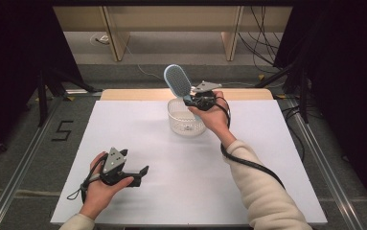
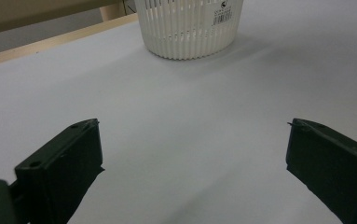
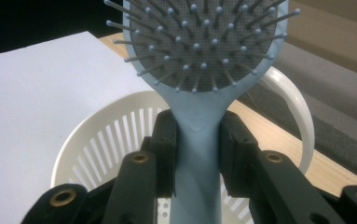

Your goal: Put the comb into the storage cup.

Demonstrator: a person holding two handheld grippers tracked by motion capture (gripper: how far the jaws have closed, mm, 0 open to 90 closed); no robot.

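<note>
R gripper (image 1: 194,101) was clamped on the handle of the light-blue hairbrush (image 1: 177,80), held head-up (bristles toward camera) just above the white slatted basket (image 1: 186,125) at the table's far side. L gripper (image 1: 140,173) sat wide open w/ nothing between its jaws, low over the white table (image 1: 171,191), well apart from basket.

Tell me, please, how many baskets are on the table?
1. The white slatted basket stands near the table's far edge, directly under the blue hairbrush held in the right claw. Nothing suggests another is hidden.
</note>
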